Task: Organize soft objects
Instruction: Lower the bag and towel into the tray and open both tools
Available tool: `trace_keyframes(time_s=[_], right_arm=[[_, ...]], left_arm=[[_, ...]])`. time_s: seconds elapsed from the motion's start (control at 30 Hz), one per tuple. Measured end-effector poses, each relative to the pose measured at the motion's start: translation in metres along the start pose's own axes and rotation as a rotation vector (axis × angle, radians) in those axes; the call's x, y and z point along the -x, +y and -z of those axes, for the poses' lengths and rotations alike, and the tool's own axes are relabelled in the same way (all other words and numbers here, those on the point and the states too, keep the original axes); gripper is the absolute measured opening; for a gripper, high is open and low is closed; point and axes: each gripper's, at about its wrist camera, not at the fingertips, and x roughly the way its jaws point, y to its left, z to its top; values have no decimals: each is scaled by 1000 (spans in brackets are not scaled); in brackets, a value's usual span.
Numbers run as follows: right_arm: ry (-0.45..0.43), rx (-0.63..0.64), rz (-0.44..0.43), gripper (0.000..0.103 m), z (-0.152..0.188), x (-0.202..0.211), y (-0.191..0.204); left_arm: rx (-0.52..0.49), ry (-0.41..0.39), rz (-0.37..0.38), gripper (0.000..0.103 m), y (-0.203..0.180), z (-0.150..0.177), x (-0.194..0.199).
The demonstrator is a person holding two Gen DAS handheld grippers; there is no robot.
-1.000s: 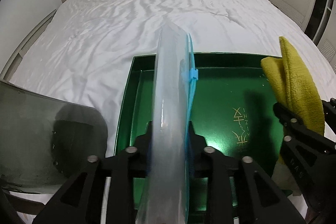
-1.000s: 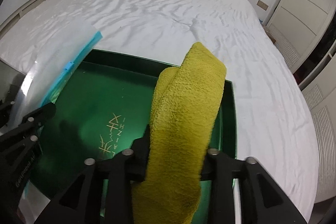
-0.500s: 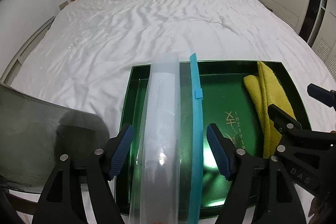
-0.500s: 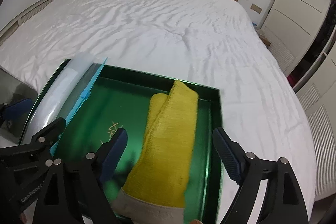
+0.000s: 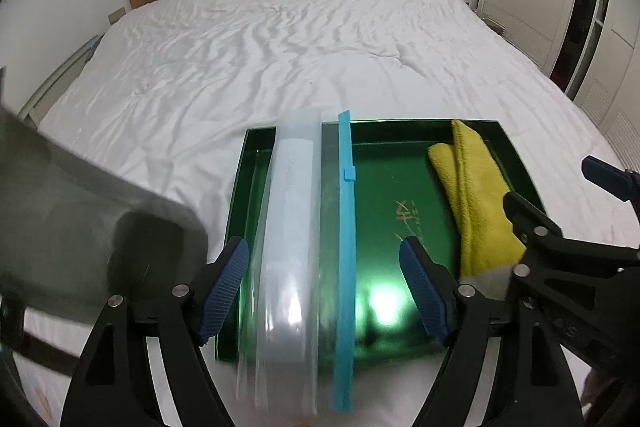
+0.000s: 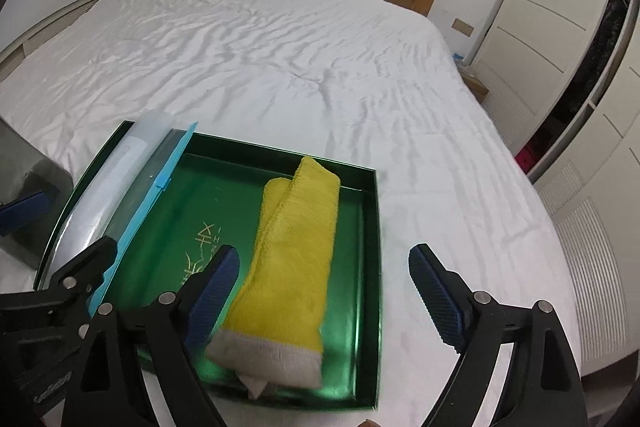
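**Soft goods on the green tray: handling notes**

Item 1. Yellow cloth (image 6: 296,251), folded into a long strip with a grey band at its near end. It lies flat in the green tray (image 6: 370,267), along the right wall, running from 6 o'clock toward 12 in the right wrist view. Judged light, limp and fuzzy, with good friction and no risk of breakage. It will sag or unfold if lifted by one end. Best hold: across the middle of the fold, pinching all layers together.

Item 2. Clear plastic bag (image 5: 292,243) with a blue zip strip (image 5: 346,227) and slider. It lies lengthwise across the left side of the tray, its near end hanging over the 6 o'clock rim onto the bed (image 5: 280,39). Judged very light, slick and floppy, so it is likely to slide between pads. Best hold: on the stiffer zip strip, not the bare film.

Left tongs (image 5: 326,287): spread, jaws just opened, straddling the bag without pressing it.

Right tongs (image 6: 324,291): spread wide, jaws just opened, above the cloth's near end, pads clear of it.

Other: a dark grey sheet-like object (image 5: 80,227) at 9 o'clock beside the tray; what it is cannot be told.
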Motion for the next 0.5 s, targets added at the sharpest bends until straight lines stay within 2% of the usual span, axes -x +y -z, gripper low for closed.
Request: trace_keyframes(time_s=[0.23, 0.3, 0.37, 0.5], right_arm=[[-28, -45, 30, 88, 18, 47, 4], [-34, -56, 26, 89, 25, 62, 8], [-43, -75, 16, 92, 34, 86, 16], [-50, -88, -5, 93, 45, 125, 38]], left_arm=[[64, -51, 39, 73, 11, 23, 65], [78, -69, 54, 80, 18, 31, 88], [89, -79, 71, 83, 28, 42, 110], [78, -91, 121, 83, 58, 64, 150]])
